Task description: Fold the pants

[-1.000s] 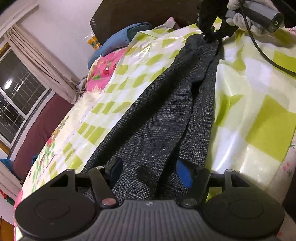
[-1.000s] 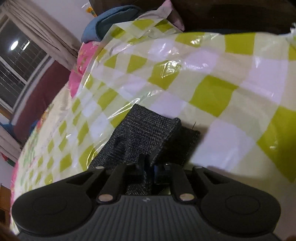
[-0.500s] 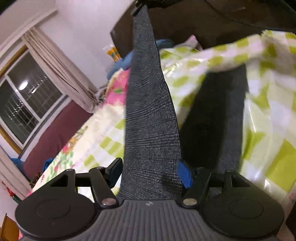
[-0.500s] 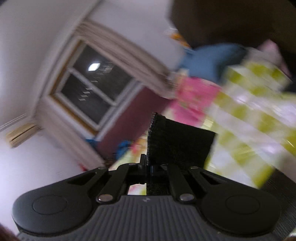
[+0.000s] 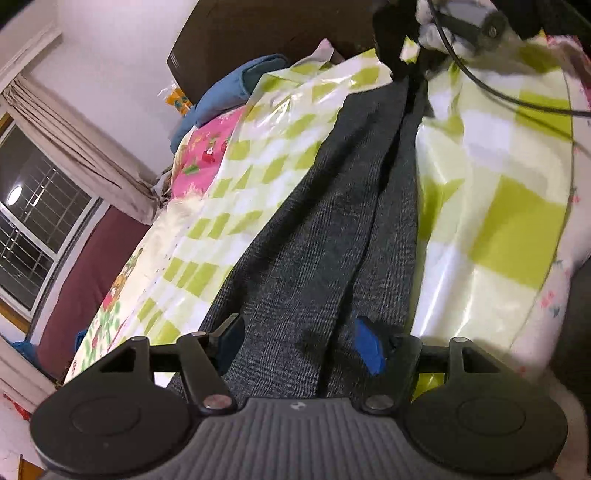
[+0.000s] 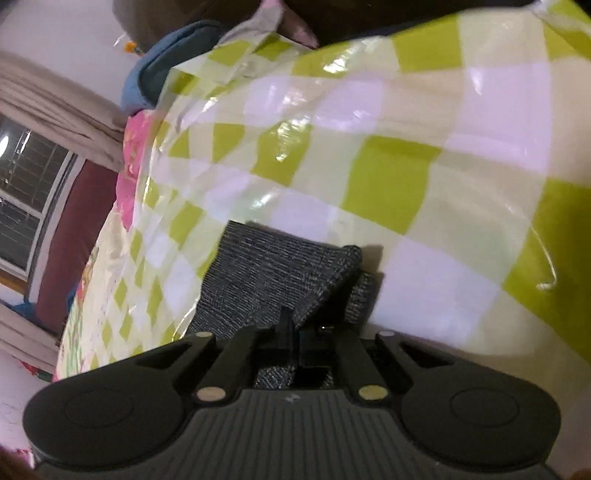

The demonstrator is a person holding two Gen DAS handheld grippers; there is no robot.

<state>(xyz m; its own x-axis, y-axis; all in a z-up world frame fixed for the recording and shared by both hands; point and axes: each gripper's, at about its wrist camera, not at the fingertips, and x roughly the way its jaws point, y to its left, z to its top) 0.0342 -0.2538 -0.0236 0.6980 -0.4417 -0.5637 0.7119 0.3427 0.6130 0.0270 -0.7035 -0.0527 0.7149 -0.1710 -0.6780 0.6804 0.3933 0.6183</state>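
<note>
Lying lengthwise on the checked sheet over the bed, grey pants run from the left tool up to the right tool. Left tool spread, pants between its fingers; contact unclear. Right tool pressed together, pinching the far end. Left view alone shows the whole length and a gloved hand; right view only the pinched end

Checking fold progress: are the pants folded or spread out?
Spread out: the pants stretch lengthwise along the bed cover, one end pinched in the right claw.
</note>
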